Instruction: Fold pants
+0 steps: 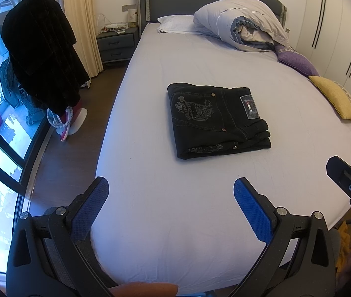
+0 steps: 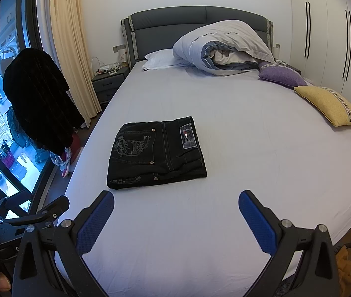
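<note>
On the bed (image 1: 175, 210), mid-sheet, pants (image 1: 218, 120) lie folded, patch up. Left gripper (image 1: 171, 204) and right gripper (image 2: 175, 219) hover level near the bed's foot, well short of the pants, fingers spread, holding nothing.

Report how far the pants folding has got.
Done, by the look of it: the black pants lie on the bed as a compact, layered rectangle, back pocket and label up. In hand: nothing; the left hand-held gripper and right hand-held gripper are open, empty and short of the bundle. Left: no fold looks outstanding.
</note>
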